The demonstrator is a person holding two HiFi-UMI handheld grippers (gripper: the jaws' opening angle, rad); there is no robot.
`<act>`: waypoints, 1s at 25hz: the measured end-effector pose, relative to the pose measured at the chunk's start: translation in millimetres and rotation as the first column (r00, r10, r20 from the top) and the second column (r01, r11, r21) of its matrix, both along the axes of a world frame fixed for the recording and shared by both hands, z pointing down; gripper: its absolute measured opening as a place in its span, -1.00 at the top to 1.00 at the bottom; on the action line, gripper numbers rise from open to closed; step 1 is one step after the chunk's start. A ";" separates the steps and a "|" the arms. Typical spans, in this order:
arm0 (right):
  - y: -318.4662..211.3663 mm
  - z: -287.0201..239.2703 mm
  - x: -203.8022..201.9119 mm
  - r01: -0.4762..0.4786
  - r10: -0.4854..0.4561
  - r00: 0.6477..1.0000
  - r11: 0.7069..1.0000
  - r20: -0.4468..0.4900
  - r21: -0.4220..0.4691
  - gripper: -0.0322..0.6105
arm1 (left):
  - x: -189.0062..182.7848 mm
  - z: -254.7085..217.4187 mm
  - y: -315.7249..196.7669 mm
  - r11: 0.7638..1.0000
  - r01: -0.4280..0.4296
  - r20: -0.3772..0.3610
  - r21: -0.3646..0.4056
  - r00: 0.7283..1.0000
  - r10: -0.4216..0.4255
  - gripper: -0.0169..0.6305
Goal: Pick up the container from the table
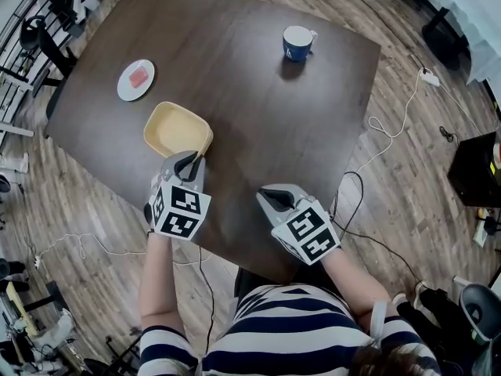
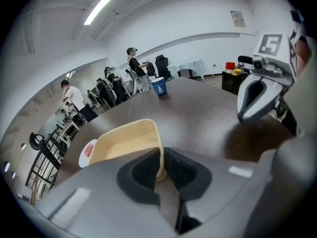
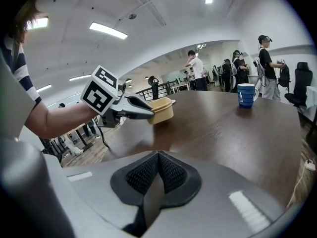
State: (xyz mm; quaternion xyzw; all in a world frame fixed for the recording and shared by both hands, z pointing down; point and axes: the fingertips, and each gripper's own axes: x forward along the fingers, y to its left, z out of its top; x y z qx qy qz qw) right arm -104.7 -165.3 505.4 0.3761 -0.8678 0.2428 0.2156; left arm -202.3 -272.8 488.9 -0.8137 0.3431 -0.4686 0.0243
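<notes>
The pale yellow container (image 1: 176, 129) is an empty, rounded-square tub near the table's front left. My left gripper (image 1: 192, 161) is shut on the container's near right rim; in the left gripper view that thin wall (image 2: 159, 155) stands pinched between the dark pads (image 2: 181, 170). The right gripper view shows the container (image 3: 162, 109) held at the tip of my left gripper (image 3: 132, 111), low over the tabletop; whether it touches the wood I cannot tell. My right gripper (image 1: 270, 198) is shut on nothing, hovering over the table's front edge to the right.
A blue mug (image 1: 297, 43) stands at the far right of the dark wooden table (image 1: 258, 108). A white plate (image 1: 135, 80) with a pink item lies at the left. Cables trail on the floor to the right. People stand far behind the table.
</notes>
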 end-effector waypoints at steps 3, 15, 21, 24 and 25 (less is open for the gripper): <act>9.1 -4.9 0.8 0.024 -0.024 1.000 1.000 -0.001 0.013 0.91 | -0.9 -7.5 17.2 1.000 0.009 0.010 0.008 1.000 -0.009 0.95; 49.7 -27.1 23.9 0.099 -0.098 0.995 0.994 -0.018 0.049 0.91 | 22.8 -35.9 88.7 0.999 0.044 -0.014 0.006 0.999 -0.044 0.95; 70.0 -36.3 39.0 0.119 -0.117 0.993 0.990 -0.026 0.071 0.91 | 41.0 -42.3 125.6 0.999 0.040 -0.017 -0.005 0.999 -0.040 0.95; 78.6 -41.4 44.5 0.124 -0.123 0.992 0.989 -0.026 0.081 0.91 | 47.6 -46.3 144.4 1.000 0.024 -0.003 0.002 1.000 -0.024 0.95; 81.8 -42.8 45.6 0.126 -0.125 0.992 0.988 -0.025 0.084 0.91 | 48.8 -46.9 151.3 1.000 0.019 0.005 0.004 1.000 -0.019 0.95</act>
